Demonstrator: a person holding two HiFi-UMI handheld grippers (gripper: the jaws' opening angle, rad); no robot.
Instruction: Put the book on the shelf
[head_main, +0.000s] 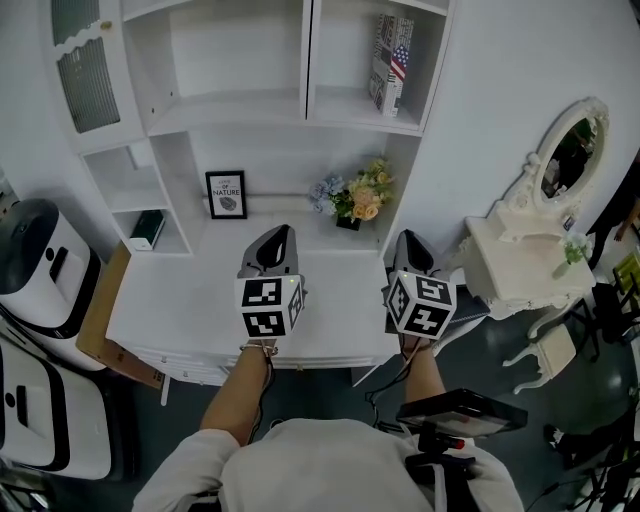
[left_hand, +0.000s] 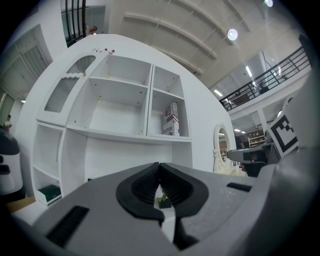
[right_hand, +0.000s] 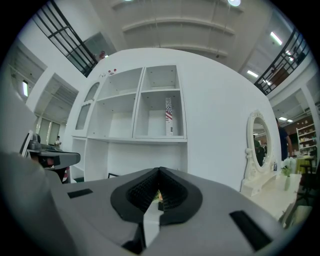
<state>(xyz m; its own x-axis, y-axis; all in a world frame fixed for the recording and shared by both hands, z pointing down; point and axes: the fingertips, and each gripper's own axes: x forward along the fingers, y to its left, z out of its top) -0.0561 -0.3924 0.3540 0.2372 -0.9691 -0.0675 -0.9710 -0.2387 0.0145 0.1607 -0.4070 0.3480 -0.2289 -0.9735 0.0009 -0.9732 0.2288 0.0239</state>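
The book (head_main: 390, 62) is standing upright in the shelf unit's (head_main: 240, 105) upper right compartment. Both forearms are reaching forward over the desk (head_main: 200, 310), holding the left gripper (head_main: 275, 240) and right gripper (head_main: 410, 248) side by side and level, jaws closed on nothing. The head view is showing the flowers (head_main: 355, 198) in full, while the gripper views are catching ceiling lights (left_hand: 232, 34).

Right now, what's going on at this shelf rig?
A person holds one grey two-jaw gripper in each hand, level above the white desk, facing the white shelf unit. The left gripper and the right gripper are both shut with nothing between the jaws. The flag-covered book stands upright in the upper right compartment, so the placing looks done. A black-framed picture and a flower bouquet sit at the desk's back.
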